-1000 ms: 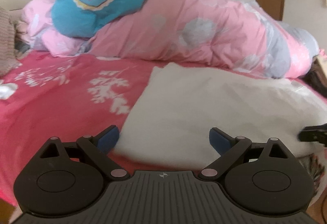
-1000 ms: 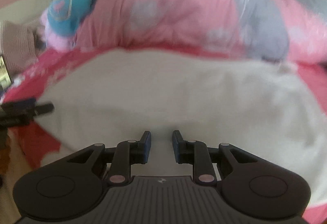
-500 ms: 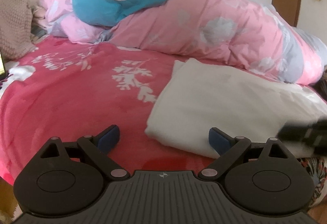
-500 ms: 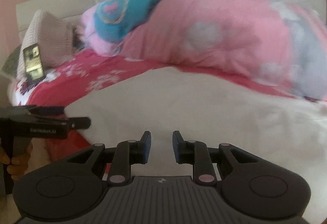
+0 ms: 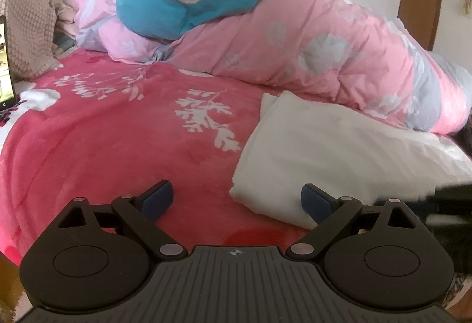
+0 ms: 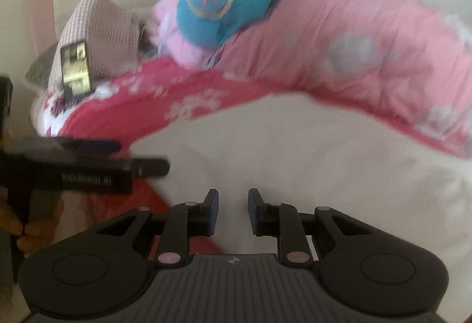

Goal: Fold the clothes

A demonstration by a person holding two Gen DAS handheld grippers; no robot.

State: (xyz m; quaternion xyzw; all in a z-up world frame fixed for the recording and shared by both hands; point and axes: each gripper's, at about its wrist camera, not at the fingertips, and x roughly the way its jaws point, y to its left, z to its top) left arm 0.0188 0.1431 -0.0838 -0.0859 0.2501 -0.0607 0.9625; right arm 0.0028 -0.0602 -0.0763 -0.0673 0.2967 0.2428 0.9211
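Cloth — a white folded garment (image 5: pixel 333 152) — lies flat on the red floral blanket (image 5: pixel 118 140) at about 3 o'clock in the left wrist view, likely set there to keep its creases. The left hand-held gripper (image 5: pixel 236 199) hangs spread wide and empty at the garment's near corner. The right hand-held gripper (image 6: pixel 233 205) is narrowly parted over the cloth, gripping nothing. Only the right view shows a propped phone (image 6: pixel 75 66) at 10 o'clock.

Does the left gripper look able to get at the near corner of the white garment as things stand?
Probably yes: the left gripper is open, the white garment lies just ahead on the red blanket, and nothing lies between.
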